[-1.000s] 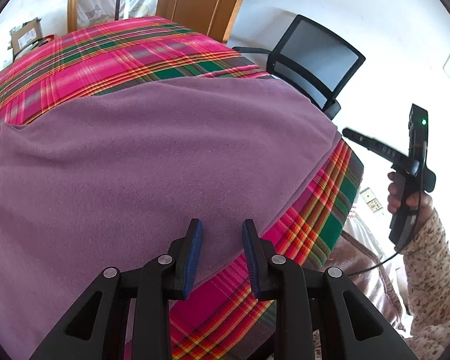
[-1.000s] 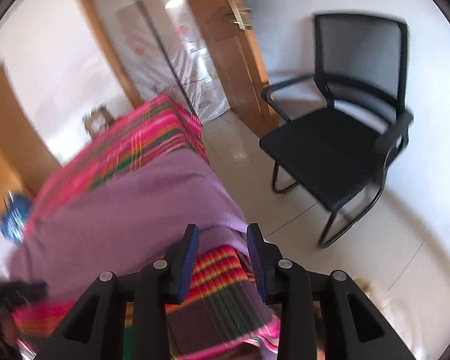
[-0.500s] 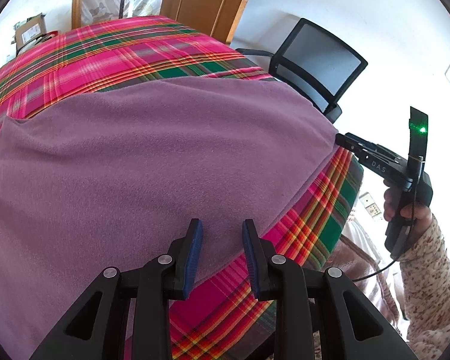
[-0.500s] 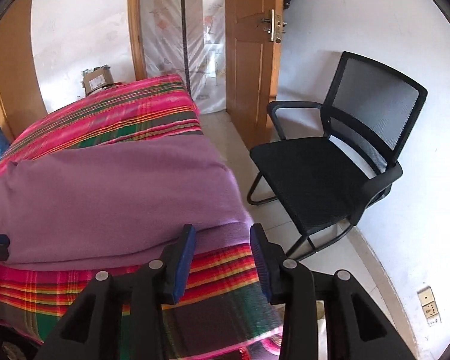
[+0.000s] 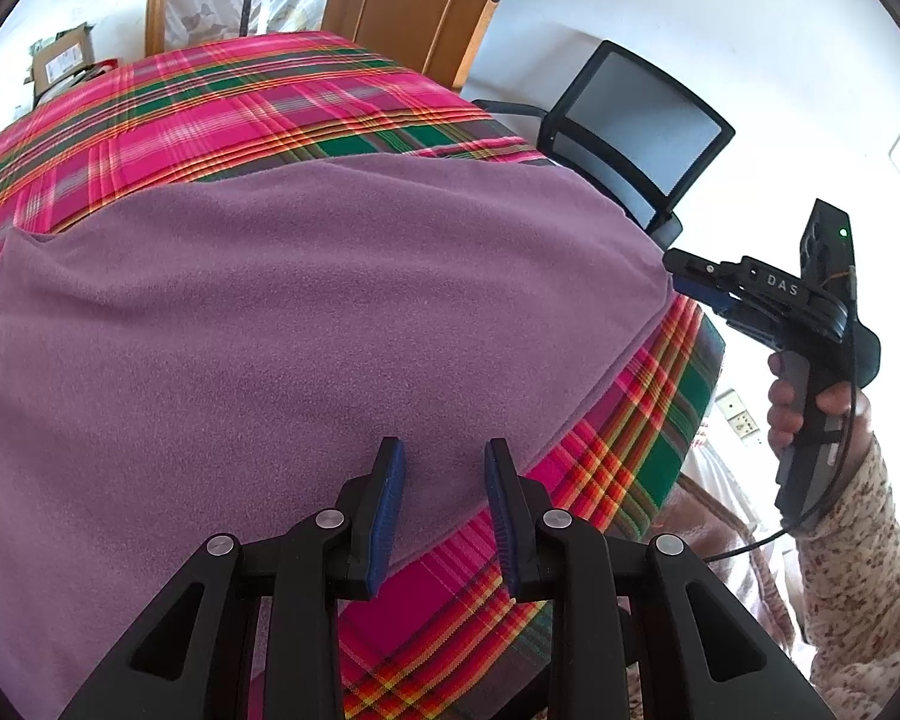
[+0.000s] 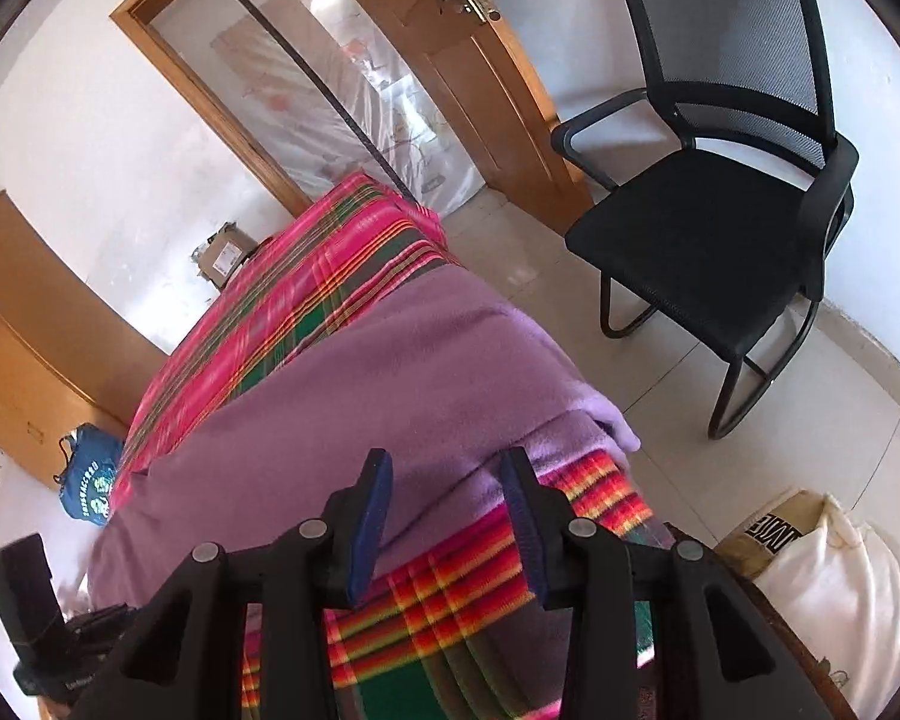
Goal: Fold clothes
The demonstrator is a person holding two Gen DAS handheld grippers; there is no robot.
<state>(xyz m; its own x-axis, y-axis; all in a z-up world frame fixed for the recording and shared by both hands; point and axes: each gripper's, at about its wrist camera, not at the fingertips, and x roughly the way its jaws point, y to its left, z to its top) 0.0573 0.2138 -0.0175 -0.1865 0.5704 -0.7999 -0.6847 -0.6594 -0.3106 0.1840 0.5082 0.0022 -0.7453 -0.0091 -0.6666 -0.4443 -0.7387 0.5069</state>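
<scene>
Purple fleece garment (image 5: 306, 324): soft matt cloth, fine napped pile. Plaid bedcover (image 5: 222, 102) beneath: woven cloth, flat, slight sheen on pink bands. Left gripper (image 5: 444, 468): matt black plastic, dull metal rivets, blue ribbed pads (image 5: 390, 498) on jaws. Door (image 6: 486, 90): smooth varnished wood, shiny metal handle. Chair (image 6: 726, 192): black mesh back, glossy frame. Floor (image 6: 678, 420): smooth pale tiles.

Black mesh chair (image 6: 732, 192) beside wooden door (image 6: 480, 60); blue bag (image 6: 87, 480) on floor; cardboard box (image 6: 225, 252).
</scene>
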